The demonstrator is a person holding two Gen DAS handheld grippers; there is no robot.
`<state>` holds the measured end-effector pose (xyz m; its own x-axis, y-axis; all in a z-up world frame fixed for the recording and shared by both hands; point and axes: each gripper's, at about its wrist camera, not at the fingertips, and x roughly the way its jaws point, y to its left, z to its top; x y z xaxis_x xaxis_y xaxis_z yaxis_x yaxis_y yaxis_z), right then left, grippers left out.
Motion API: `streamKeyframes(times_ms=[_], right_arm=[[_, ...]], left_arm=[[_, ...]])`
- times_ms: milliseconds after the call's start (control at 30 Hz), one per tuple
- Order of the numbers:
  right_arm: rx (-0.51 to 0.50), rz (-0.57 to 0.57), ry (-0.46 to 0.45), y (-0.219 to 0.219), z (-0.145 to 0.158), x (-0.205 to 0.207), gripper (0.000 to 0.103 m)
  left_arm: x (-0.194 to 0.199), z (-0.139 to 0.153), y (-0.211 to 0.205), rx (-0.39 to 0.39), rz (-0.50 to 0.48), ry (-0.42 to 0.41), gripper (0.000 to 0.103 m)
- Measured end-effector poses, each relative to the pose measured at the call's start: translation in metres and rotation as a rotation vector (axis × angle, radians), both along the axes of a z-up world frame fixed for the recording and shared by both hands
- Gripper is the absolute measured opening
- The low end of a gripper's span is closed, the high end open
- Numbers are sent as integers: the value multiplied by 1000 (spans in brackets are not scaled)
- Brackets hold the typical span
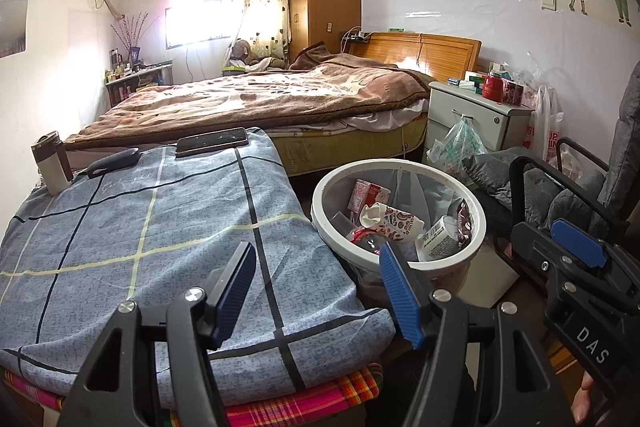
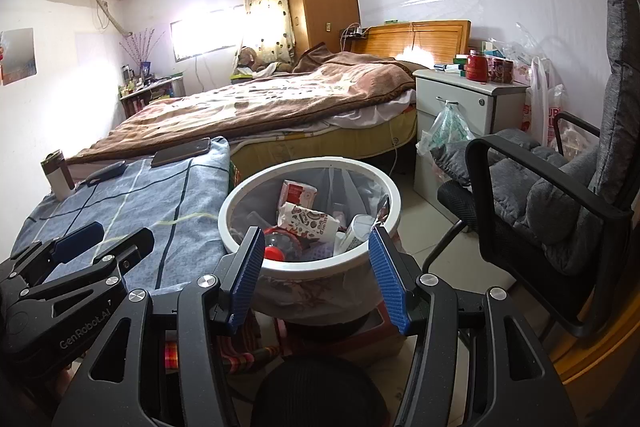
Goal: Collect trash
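Both the left gripper [image 1: 318,291] and right gripper [image 2: 316,277] hang spread, empty. The trash bin [image 2: 240,203], seemingly full, sits at twelve o'clock; grasp its rim squarely.

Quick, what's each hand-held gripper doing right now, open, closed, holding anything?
Left hand-held gripper: open, empty, over the blue cloth.
Right hand-held gripper: open, empty, in front of the bin.
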<state>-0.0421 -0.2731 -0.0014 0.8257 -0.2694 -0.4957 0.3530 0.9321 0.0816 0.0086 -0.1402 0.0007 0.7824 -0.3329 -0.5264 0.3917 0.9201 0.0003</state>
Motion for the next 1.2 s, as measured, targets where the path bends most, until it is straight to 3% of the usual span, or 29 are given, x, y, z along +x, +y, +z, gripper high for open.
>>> streamKeyframes(times_ms=[1200], right_arm=[[3, 0, 3, 1, 0, -1, 56]], left_arm=[[1, -2, 1, -1, 7, 14, 66]])
